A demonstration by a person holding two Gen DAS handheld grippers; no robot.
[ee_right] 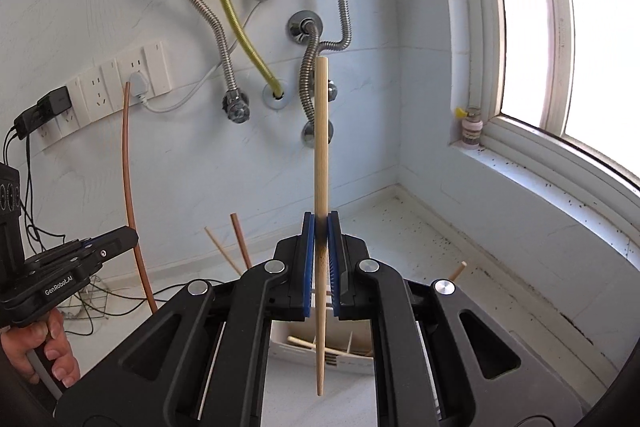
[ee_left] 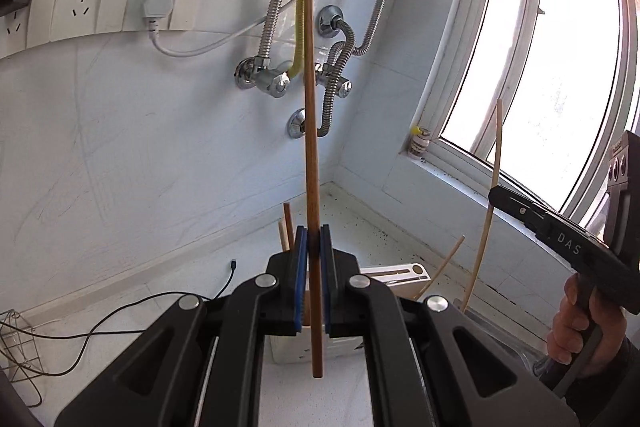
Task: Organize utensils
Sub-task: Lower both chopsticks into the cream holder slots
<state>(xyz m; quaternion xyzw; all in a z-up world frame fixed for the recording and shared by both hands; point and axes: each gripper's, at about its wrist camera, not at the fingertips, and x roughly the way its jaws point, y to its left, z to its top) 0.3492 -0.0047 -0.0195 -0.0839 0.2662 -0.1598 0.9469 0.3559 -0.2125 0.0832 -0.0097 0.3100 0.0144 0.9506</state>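
Seemingly, the left gripper [ee_left: 313,247] clamps the brown chopstick [ee_left: 310,131] upright above the white holder [ee_left: 296,347] — while the right gripper [ee_right: 321,239] pinches the pale chopstick [ee_right: 321,147], tip down, over that tray [ee_right: 280,347].

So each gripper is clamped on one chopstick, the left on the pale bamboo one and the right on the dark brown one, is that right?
Colours are swapped: the left gripper clamps the dark brown chopstick in the left wrist view; the right gripper clamps the pale bamboo chopstick.

White speckled countertop [ee_left: 352,387] carries a white utensil box [ee_left: 404,281], black cable [ee_left: 120,315] and wire basket [ee_left: 18,343]
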